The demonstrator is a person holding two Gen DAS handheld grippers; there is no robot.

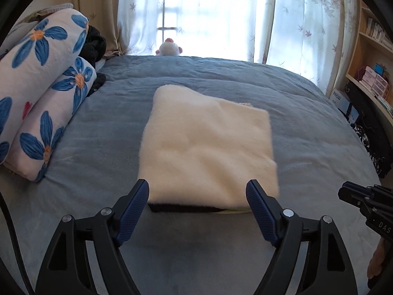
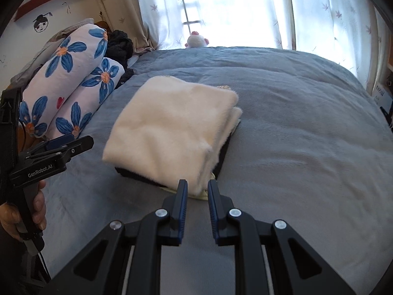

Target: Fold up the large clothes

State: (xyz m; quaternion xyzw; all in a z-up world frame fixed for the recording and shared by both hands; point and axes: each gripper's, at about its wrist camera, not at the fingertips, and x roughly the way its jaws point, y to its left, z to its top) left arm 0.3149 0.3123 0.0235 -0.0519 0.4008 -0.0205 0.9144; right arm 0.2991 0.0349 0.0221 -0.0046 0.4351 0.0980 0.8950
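The left claw (image 1: 197, 193) stands wide, its blue pads (image 1: 133, 211) apart with nothing between them, hovering above the near edge of the bed (image 1: 307, 127). The right claw (image 2: 197, 191) is narrow, only a slim gap between its pads (image 2: 181, 211), and it grips nothing; its tips hang just over the near right corner of the garment (image 2: 172, 127). A hand (image 2: 22, 217) at the left border of the right wrist view holds the left claw's handle.

The garment, cream and fluffy, lies folded into a thick rectangle at the middle of the bed, free of both claws. A dark layer (image 1: 186, 207) shows beneath its near edge, and a pale yellow strip peeks out at the near right corner. The bed is covered in grey-blue fabric. Along its left edge lie two pillows (image 1: 41, 93) with blue flowers, with dark clothes (image 1: 95, 43) behind them. At the far edge sits a plush toy (image 1: 169, 48) before the curtains (image 1: 307, 24). Shelves (image 1: 371, 49) stand beyond the right edge.
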